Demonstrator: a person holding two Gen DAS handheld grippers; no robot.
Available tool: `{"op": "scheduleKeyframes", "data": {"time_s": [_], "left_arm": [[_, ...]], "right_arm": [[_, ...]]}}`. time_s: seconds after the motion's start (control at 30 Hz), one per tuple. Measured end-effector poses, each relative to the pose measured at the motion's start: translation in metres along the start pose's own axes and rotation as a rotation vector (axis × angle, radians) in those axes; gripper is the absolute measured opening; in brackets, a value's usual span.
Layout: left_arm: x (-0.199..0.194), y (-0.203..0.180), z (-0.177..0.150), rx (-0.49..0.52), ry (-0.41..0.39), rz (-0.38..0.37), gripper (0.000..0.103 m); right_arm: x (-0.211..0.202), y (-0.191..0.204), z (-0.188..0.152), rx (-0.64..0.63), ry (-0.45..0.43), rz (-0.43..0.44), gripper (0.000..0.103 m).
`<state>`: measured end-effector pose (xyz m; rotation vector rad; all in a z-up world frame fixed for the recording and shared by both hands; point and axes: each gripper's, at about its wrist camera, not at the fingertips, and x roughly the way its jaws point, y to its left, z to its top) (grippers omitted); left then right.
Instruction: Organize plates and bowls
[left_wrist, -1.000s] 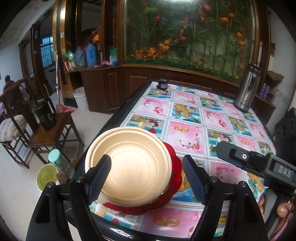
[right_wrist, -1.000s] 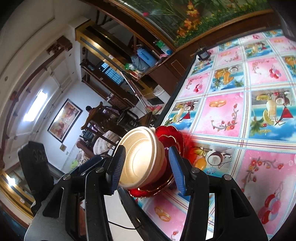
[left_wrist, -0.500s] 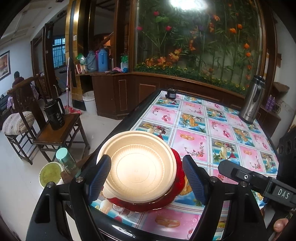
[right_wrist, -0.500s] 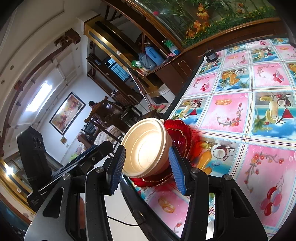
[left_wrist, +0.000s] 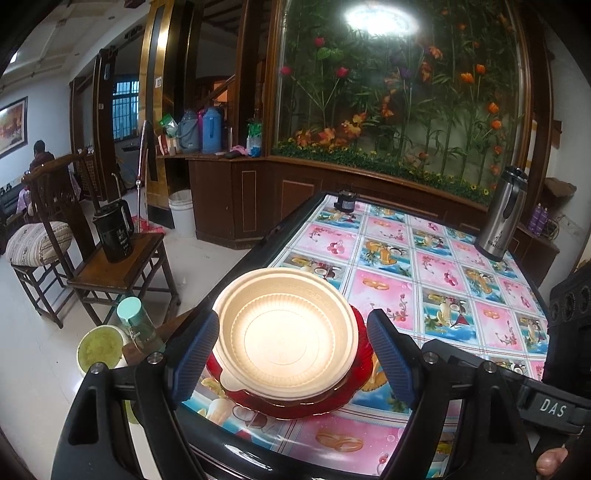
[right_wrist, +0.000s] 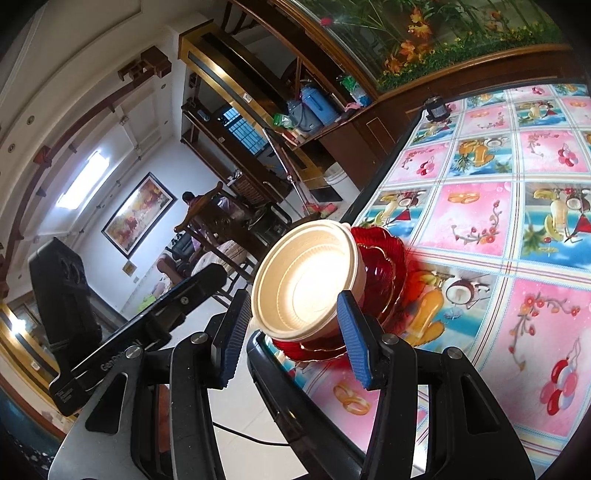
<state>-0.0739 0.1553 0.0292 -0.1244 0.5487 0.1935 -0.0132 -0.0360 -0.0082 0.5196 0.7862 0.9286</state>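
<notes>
A stack of cream bowls (left_wrist: 288, 339) sits on red glass plates (left_wrist: 332, 400) at the near left corner of the table (left_wrist: 388, 291). My left gripper (left_wrist: 292, 317) faces the stack from the table edge. Its jaws are opening, and the blue pads (left_wrist: 195, 354) stand either side of the bowls without touching them. In the right wrist view the same bowls (right_wrist: 306, 280) and red plates (right_wrist: 384, 266) show between the fingers of my right gripper (right_wrist: 294, 295). It is open and rolled to one side, holding nothing.
A steel flask (left_wrist: 502, 214) stands at the table's far right and a small black object (left_wrist: 345, 201) at its far end. Left of the table are a chair with a black kettle (left_wrist: 114, 236), a green-capped bottle (left_wrist: 138, 325) and a green bowl (left_wrist: 99, 349).
Both grippers have drifted a little and rolled. The stack has slid rightward in the left view and up in the right view, while staying put on the table.
</notes>
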Motion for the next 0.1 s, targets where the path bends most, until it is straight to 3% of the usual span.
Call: {"op": "scheduleKeyframes", "data": {"time_s": [0.1], "left_arm": [[0.0012,-0.0007,-0.0004,-0.005,0.006,-0.004,0.082]], "right_arm": [[0.0003,0.0001,-0.0006,0.000,-0.001,-0.001,0.049]]}}
